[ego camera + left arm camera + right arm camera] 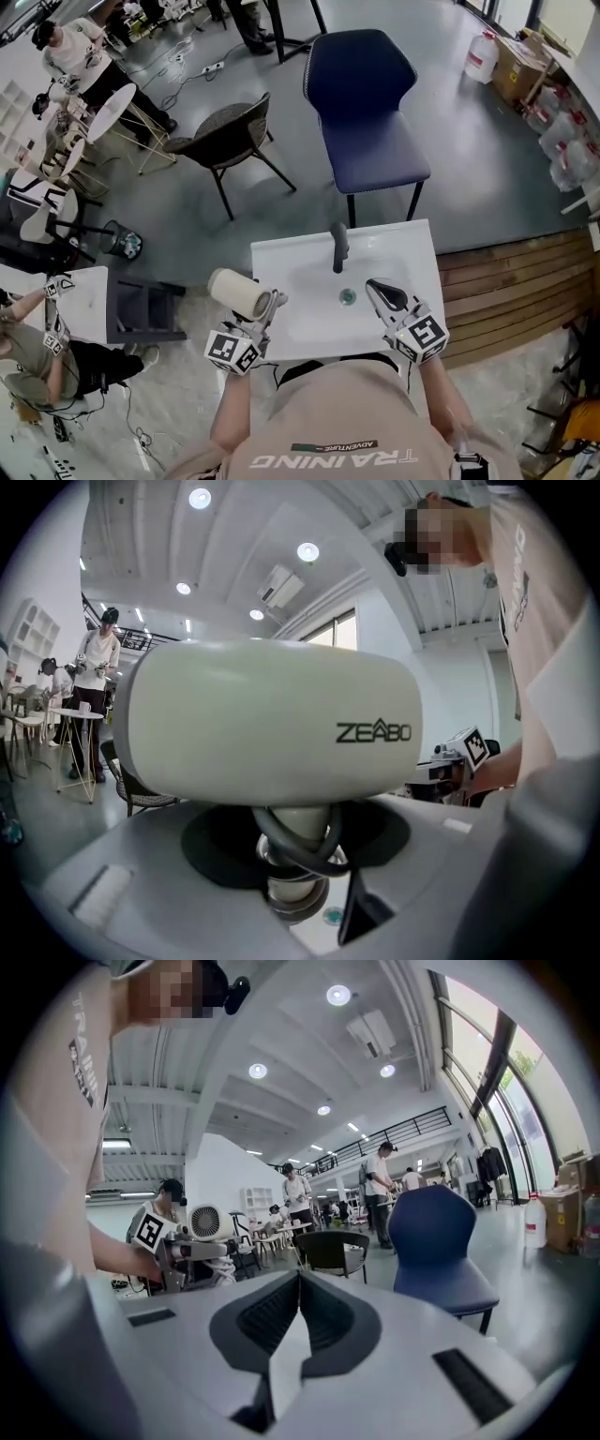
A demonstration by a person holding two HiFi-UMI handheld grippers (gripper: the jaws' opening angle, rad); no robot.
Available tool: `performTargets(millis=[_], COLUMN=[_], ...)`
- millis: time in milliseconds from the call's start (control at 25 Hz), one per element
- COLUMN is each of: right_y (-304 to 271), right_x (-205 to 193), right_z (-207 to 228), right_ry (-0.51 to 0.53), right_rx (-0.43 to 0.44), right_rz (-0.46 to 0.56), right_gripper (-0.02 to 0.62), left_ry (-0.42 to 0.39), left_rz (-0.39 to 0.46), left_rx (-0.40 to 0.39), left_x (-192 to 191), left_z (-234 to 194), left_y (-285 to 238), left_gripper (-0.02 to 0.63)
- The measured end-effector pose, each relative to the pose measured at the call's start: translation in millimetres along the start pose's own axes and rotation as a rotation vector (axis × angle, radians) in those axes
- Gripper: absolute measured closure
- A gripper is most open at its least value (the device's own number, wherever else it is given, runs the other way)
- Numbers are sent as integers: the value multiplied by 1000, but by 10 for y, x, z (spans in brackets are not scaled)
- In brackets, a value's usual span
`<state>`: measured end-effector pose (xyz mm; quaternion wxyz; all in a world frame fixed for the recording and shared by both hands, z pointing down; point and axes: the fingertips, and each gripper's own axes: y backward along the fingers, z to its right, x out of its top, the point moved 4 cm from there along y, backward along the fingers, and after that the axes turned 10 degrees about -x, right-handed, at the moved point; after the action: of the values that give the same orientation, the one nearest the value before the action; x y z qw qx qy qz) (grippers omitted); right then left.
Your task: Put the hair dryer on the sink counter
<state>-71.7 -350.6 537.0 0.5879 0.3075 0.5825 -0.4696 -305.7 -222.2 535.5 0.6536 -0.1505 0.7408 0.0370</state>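
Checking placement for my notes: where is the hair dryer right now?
Head view, left side: the hair dryer is clamped in the left gripper, at the left edge of the sink counter, left of the faucet.

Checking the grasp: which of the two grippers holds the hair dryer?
The left gripper: its jaws clamp the hair dryer by the handle, while the right gripper is shut on nothing.

Bright, even indoor light comes from round white ceiling lamps (199, 498), glaring at twelve o'clock in both gripper views. Tall glass windows (487, 1063) add daylight at two o'clock in the right one. Both views bulge fisheye-style, with black corners. The cream plastic hair dryer (272, 724) casts shade toward six o'clock. The glossy grey floor (450, 141) carries a pale sheen.
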Motion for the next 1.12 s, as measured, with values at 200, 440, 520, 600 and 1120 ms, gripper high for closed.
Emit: performTargets(millis=[200, 440, 520, 600, 1120], right_y=[-19, -123, -84, -41, 254], right_x=[0, 32, 34, 34, -67], right_z=[123, 3, -74, -93, -188], right_ry=[-25, -31, -42, -34, -39], right_rx=[-7, -40, -61, -81, -255], right_rz=[3, 25, 32, 28, 37], right_gripper=[589, 589, 589, 589, 589], left_ry=[-31, -115, -144, -144, -250], left_rz=[-76, -193, -247, -276, -567], left_rx=[1, -71, -104, -129, -195], left_x=[-37, -212, -298, -354, -743], left_z=[-187, -392, -439, -508, -895], left_y=[-245, -529, -593, -686, -1078], left_gripper=[396, 397, 396, 397, 397])
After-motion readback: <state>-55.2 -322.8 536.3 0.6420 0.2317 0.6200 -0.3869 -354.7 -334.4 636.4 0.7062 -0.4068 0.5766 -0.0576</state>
